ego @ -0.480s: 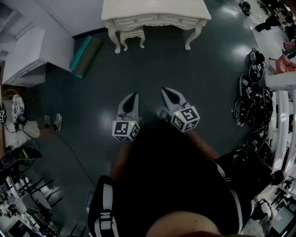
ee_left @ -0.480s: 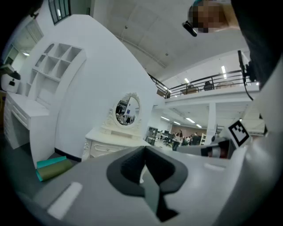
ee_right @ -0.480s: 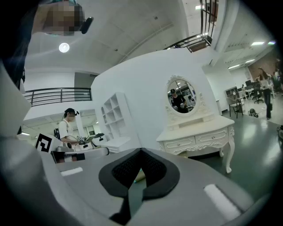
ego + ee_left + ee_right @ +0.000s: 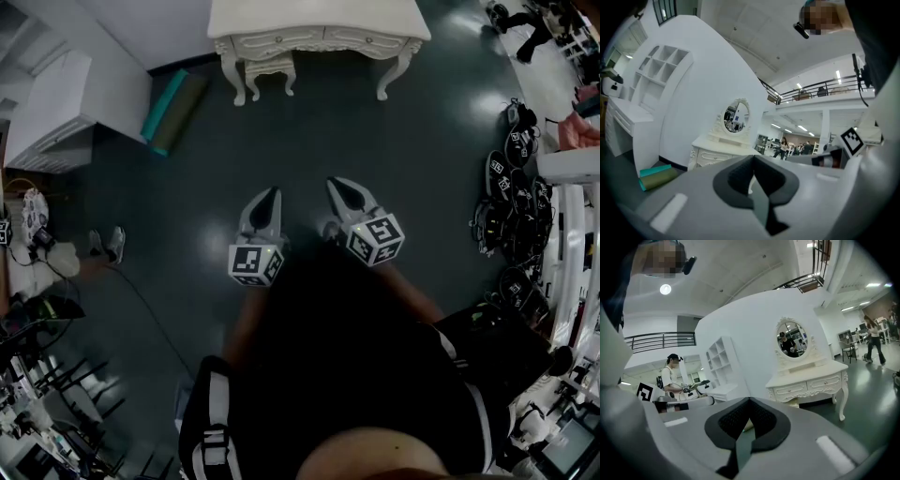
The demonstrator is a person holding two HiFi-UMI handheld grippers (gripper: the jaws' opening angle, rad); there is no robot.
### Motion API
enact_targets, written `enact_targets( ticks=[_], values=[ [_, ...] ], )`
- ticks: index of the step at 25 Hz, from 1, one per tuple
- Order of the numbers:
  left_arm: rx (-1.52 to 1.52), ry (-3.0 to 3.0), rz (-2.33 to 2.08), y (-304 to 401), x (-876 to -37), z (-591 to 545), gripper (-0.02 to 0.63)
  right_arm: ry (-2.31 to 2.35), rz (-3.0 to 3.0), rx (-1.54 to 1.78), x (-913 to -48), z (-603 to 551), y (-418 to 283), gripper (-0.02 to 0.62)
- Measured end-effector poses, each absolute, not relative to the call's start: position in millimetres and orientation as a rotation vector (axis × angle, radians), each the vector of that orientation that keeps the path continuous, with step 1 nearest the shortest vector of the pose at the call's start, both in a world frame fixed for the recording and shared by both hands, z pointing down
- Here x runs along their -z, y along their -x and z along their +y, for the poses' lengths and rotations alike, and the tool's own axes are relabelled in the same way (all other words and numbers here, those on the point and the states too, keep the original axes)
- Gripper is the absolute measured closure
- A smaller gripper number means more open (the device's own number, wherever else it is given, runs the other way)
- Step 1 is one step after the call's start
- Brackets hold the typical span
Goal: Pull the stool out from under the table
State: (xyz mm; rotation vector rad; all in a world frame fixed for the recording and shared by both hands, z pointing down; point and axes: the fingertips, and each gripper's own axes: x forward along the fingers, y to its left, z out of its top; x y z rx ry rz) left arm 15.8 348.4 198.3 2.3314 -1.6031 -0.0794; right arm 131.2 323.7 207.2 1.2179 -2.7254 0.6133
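A small white stool [image 4: 269, 73] with carved legs sits tucked under the left half of the white dressing table [image 4: 319, 23], at the far end of the dark floor. My left gripper [image 4: 267, 199] and right gripper [image 4: 340, 189] hover side by side in front of my body. Both point toward the table and stand well short of the stool. Each has its jaws shut with nothing held. In the left gripper view, the left gripper [image 4: 753, 160] covers the stool and the table [image 4: 715, 149] shows beyond. In the right gripper view, the right gripper [image 4: 749, 402] points below the table [image 4: 811, 383] and its oval mirror [image 4: 791, 339].
A green rolled mat [image 4: 173, 111] lies left of the table beside a white shelf unit [image 4: 66, 108]. Piles of marked gear [image 4: 511, 187] line the right edge. Shoes [image 4: 108, 246] and a cable lie at the left. A person [image 4: 672, 378] stands to my left.
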Motion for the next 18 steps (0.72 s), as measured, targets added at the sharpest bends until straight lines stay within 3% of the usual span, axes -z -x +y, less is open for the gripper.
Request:
enact_targets(
  ticks=[18],
  values=[
    [0.098,-2.356,-1.565,55.7,-199.5,362.0,0.598,-1.332,-2.687,-0.585,-202.3,330.6,-74.3,0.597]
  ],
)
